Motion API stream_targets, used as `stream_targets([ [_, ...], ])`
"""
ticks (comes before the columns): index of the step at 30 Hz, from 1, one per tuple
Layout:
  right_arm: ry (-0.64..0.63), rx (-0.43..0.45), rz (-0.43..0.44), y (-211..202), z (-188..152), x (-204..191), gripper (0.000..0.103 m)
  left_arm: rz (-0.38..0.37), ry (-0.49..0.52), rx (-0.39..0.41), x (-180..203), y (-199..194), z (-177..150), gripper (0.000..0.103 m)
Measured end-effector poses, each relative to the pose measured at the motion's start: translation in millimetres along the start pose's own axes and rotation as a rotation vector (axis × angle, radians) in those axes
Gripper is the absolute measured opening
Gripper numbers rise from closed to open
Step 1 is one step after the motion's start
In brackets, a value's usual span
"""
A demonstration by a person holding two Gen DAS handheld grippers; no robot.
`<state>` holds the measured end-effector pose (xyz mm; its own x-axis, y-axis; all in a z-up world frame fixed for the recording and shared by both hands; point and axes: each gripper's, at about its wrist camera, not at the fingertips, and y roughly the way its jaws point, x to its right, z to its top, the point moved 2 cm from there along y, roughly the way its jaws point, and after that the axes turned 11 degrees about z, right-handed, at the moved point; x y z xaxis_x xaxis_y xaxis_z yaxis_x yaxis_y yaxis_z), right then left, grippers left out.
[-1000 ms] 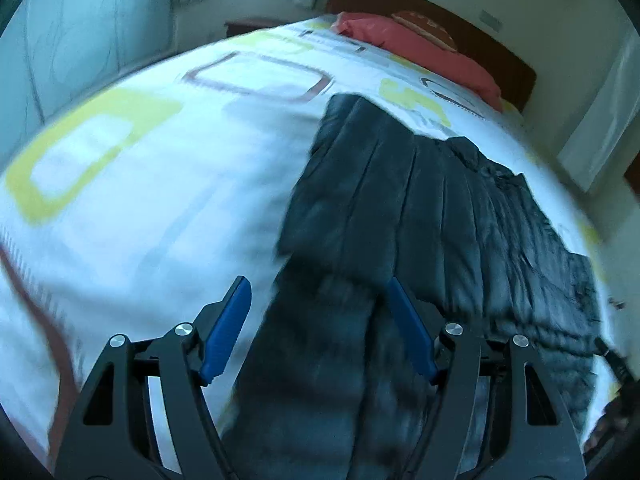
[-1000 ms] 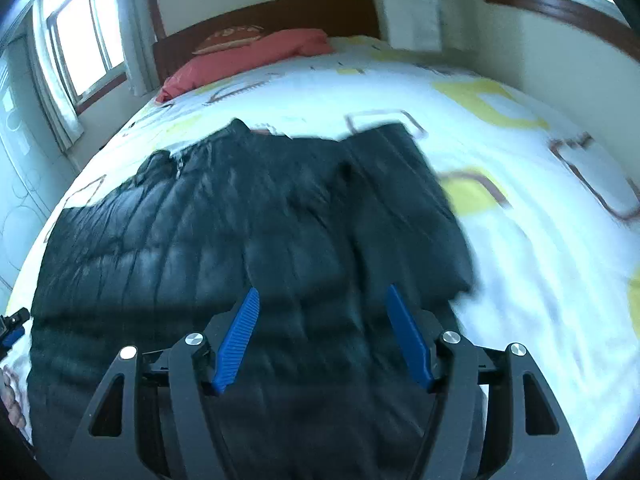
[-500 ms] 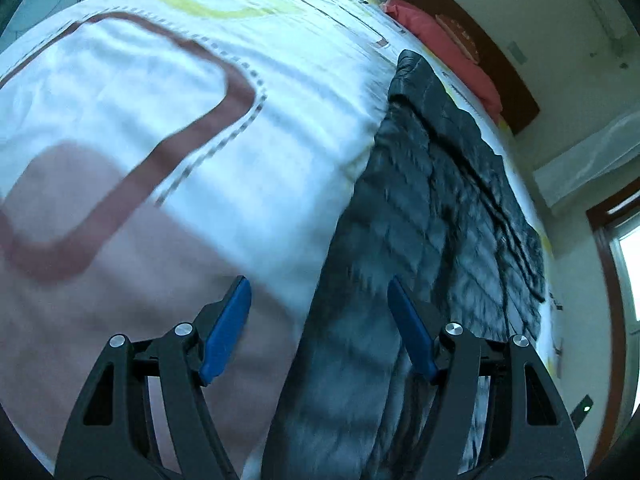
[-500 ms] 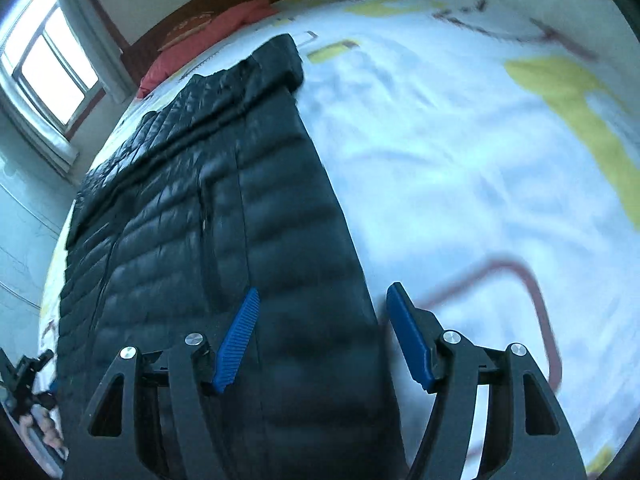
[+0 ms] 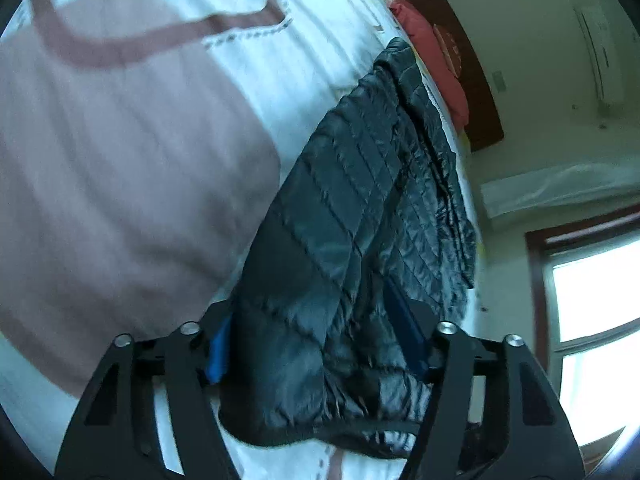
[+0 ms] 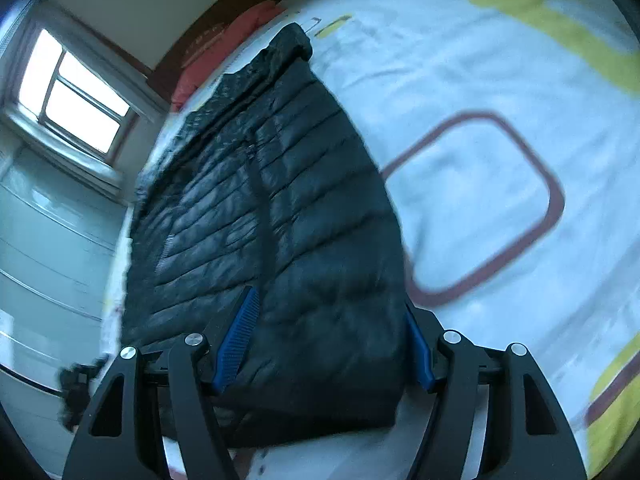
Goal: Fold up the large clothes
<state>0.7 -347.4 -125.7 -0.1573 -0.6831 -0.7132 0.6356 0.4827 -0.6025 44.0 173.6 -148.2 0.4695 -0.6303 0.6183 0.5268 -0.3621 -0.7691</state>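
my left gripper's (image 5: 316, 344) blue fingers (image 5: 218, 350) are closing around the near corner of the dark quilted puffer jacket (image 5: 360, 208), which lies on the white patterned bedsheet (image 5: 140, 120). my right gripper (image 6: 324, 344) straddles the jacket's (image 6: 280, 200) other near corner; grip unclear.

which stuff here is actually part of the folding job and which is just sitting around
Part of the job:
- black puffer jacket, lying on the bed
- left gripper, jaws closing with the jacket's edge between them
- right gripper, astride the jacket's other edge

Just there:
- patterned bedspread
- red pillow
- wooden headboard
- window
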Motion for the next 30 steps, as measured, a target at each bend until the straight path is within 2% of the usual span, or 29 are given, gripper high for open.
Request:
stream_targets([
  [3, 0.023, -0.004, 0.049, -1, -8, -2, 0.067, -0.014, -0.004, -0.003, -4, -2, -4, 0.055],
  [9, 0.027, 0.017, 0.06, 9, -2, -3, 0.067, -0.023, 0.04, 0.012, 2, 5, -8, 0.054],
  [11, 0.006, 0.022, 0.047, 12, 1, -5, 0.063, -0.026, 0.059, 0.02, 6, 7, -8, 0.054],
  [13, -0.006, 0.017, 0.043, 14, 2, -6, 0.045, -0.029, 0.068, 0.018, 7, 7, -10, 0.04],
  [14, -0.002, 0.012, 0.044, 15, 2, -5, 0.041, -0.023, 0.066, 0.017, 6, 7, -11, 0.036],
  [16, 0.008, 0.008, 0.059, 15, 3, -3, 0.03, -0.022, 0.05, 0.013, 2, 8, -11, 0.022],
  [19, 0.0, 0.023, 0.09, 12, 5, -7, 0.021, -0.04, 0.035, 0.008, -2, 6, -9, 0.017],
  [22, -0.029, 0.053, 0.131, 4, 8, -17, 0.017, -0.071, 0.043, 0.025, 3, -4, -5, 0.014],
  [30, -0.105, 0.144, 0.256, -31, 16, -60, 0.013, -0.238, 0.108, 0.121, 40, -56, 3, 0.009],
])
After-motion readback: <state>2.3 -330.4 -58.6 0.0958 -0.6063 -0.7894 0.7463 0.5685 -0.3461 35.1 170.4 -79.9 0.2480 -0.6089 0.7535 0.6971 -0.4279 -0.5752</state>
